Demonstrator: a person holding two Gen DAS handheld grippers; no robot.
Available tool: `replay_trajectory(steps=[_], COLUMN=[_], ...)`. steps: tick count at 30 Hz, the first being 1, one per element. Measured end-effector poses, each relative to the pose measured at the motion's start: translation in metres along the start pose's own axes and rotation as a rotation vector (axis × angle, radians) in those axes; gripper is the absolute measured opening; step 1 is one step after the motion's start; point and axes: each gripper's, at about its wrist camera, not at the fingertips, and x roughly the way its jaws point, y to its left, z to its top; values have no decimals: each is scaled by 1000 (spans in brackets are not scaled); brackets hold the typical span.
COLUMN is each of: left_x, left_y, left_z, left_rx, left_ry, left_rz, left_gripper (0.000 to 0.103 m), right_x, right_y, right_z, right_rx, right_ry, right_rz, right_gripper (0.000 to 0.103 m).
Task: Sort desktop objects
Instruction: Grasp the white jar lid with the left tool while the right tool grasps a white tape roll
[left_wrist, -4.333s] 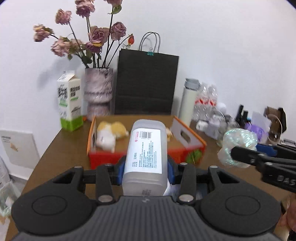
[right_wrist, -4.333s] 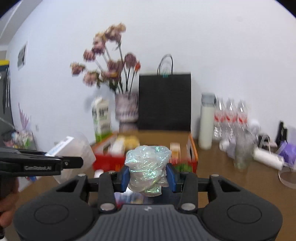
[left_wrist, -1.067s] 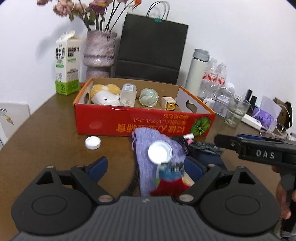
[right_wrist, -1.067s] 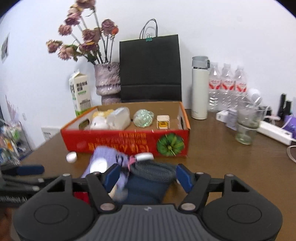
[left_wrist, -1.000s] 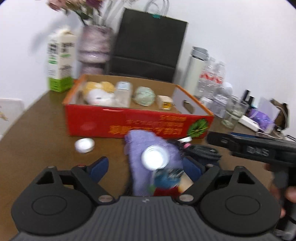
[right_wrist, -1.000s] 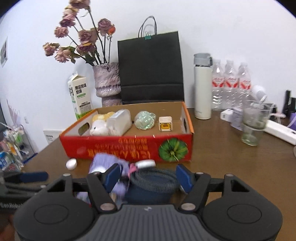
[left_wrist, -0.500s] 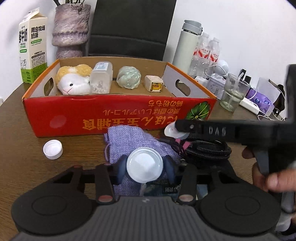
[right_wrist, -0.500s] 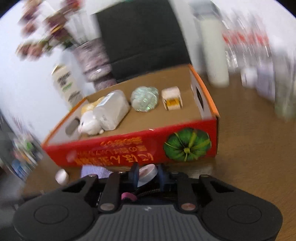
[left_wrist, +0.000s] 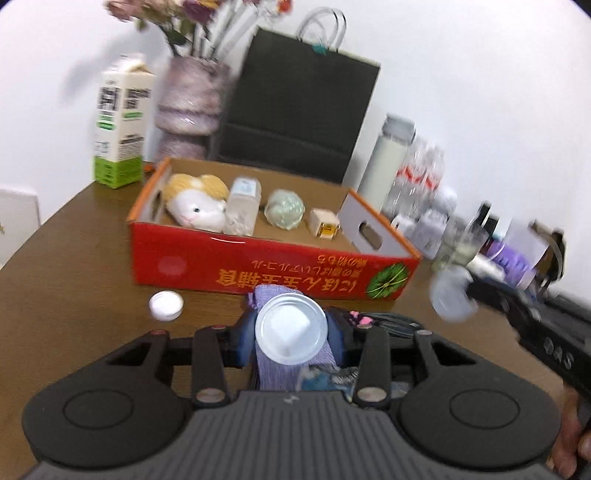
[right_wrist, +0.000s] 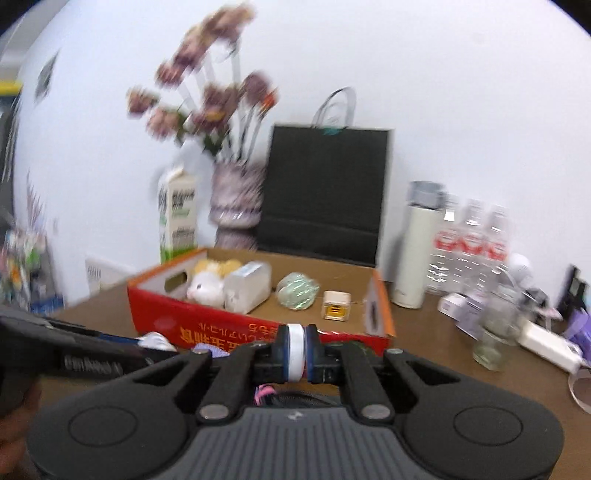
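Left tongs (left_wrist: 291, 334) pinching white-lidded jar (left_wrist: 291, 329), lid facing you. Right tongs (right_wrist: 296, 352) pressed onto thin white disc (right_wrist: 295, 350), held edge-on. Red box (left_wrist: 258, 266) sits dead ahead of both, long side across your view, slightly nearer your left. Free floor right of yellow cube (left_wrist: 324, 223), so looks like you go forward and over front wall.
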Motion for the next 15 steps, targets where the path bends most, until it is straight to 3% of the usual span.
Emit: replay_trajectory(steps=[5,9,15], left_x=[-44,-62,-77], left_y=[-1,-8,-16], left_z=[-32,-74,-112], left_rx=[9,43,58], left_ry=[33,106,143], left_rz=[-27,18,56], left_gripper=[40,40,40], right_x=[-43,-67,-91], right_y=[-1,12,34], right_z=[-34,-64,-80], right_rx=[13,-19,-69], right_ry=[98,171,181], right_rz=[-27,-9,20], right_gripper=[7,8,8])
